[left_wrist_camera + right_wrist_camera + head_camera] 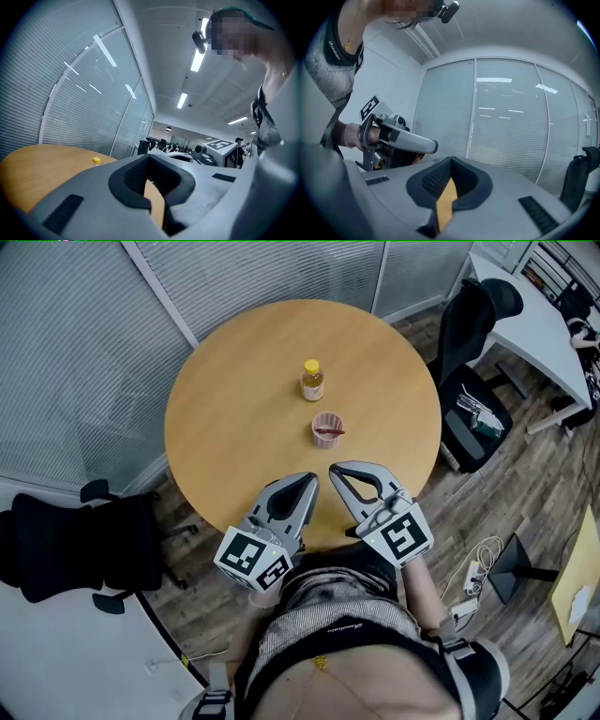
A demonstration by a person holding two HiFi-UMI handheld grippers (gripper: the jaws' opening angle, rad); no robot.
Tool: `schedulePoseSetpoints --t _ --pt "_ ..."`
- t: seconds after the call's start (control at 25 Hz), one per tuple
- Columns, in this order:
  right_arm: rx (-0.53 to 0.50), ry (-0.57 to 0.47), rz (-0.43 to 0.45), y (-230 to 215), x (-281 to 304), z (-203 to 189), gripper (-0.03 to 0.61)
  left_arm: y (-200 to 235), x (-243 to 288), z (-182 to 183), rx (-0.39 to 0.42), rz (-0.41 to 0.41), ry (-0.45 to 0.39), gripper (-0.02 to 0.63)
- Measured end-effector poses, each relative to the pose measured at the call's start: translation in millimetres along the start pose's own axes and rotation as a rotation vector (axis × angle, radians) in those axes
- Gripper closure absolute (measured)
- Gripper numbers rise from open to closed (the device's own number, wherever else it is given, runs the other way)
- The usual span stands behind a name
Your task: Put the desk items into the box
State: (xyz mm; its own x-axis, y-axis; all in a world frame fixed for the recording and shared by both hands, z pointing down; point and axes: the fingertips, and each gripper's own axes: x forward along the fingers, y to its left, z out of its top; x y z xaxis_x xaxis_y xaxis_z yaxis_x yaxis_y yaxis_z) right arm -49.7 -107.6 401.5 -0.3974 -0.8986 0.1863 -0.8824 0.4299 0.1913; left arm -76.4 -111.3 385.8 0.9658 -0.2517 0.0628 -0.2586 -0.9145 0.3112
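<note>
I am holding my left gripper (307, 482) and right gripper (336, 470) closed and empty. The small bottle (312, 381) ahead is looking light, rigid and smooth, so I'm favouring its body.

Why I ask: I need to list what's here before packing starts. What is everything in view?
table: 1, light wood, round, centre
bottle: 1, amber with a yellow cap, upright on the table
cup: 1, pink, something dark red in it, on the table, nearer the person than the bottle
chairs: 2, black, one left of the table, one to its right
desk: 1, white, top right
power strip: 1, white, on the floor at right, with cables
left gripper: 1, grey, jaws together and empty, over the table's near edge
right gripper: 1, grey, jaws together and empty, beside the left one
</note>
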Motion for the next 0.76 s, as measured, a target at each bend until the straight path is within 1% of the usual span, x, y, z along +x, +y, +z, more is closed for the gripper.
schedulePoseSetpoints --t 0.32,0.52,0.76 --pt "-0.006 0.014 -0.013 -3 -4 -1 0.557 -1 -2 0 -0.005 -0.005 0.002 0.612" --pt "0.002 0.013 -0.033 -6 -8 0 0.557 -3 -3 1 0.020 -0.001 0.014 0.612" --pt "0.004 0.000 -0.055 -8 -15 1 0.557 -10 -5 4 0.025 -0.018 0.003 0.612"
